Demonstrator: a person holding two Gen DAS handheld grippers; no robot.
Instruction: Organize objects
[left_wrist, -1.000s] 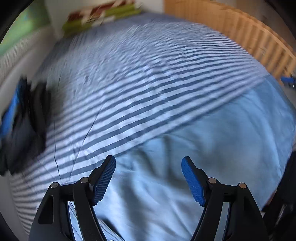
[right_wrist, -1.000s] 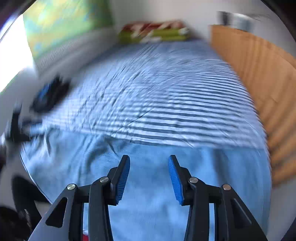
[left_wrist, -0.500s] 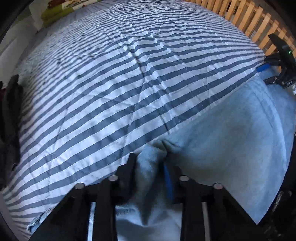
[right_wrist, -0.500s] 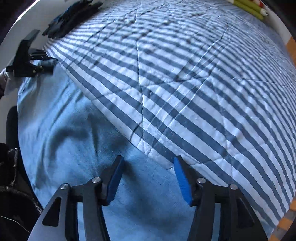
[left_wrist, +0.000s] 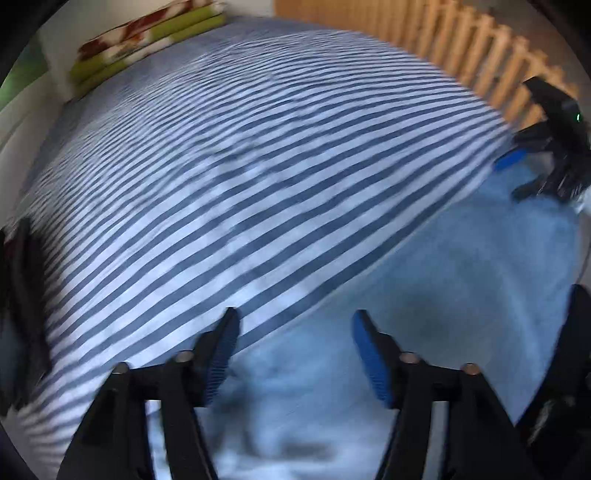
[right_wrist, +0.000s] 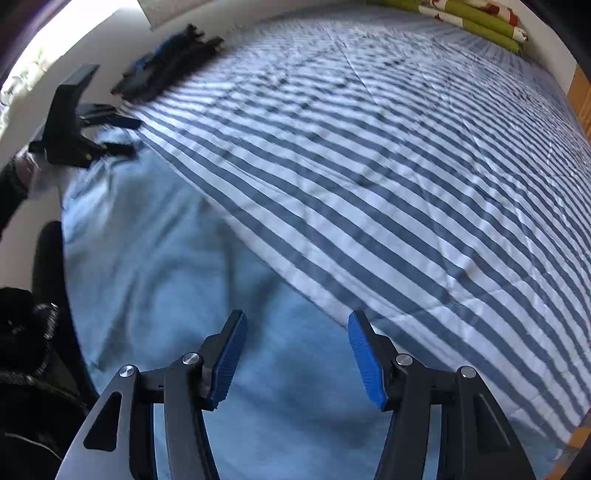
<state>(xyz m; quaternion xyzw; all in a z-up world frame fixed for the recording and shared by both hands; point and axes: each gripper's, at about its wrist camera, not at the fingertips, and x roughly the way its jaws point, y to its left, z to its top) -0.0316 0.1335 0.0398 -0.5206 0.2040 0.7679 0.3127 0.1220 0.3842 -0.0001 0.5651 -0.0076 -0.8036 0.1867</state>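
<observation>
Blanket-wise, it's the light blue blanket (right_wrist: 192, 258) that's being sorted, spread flat over the near end of the bed on top of the striped cover (right_wrist: 388, 155). Its far edge runs in one long straight line slanting across the stripes; in the right wrist view that line goes from upper left down to the lower right, and the cloth's long axis follows it across the bed. Hard to say which end is the "top", it's just plain fabric with a few soft creases.

Left gripper (left_wrist: 291, 354) sits low over that edge near one corner, jaws opening right now, pads wide apart with only loose blue fabric under the gap, nothing pinched. Picture is pretty smeared there.

Right gripper (right_wrist: 293, 356) hangs over the blanket edge closer to the other side, jaws apart too, not touching cloth as far as I can tell.

Further out: dark clothes (right_wrist: 170, 59) piled by the wall, green patterned pillow (left_wrist: 144, 40) at the head, wooden slatted rail (left_wrist: 480, 55) along the side.
</observation>
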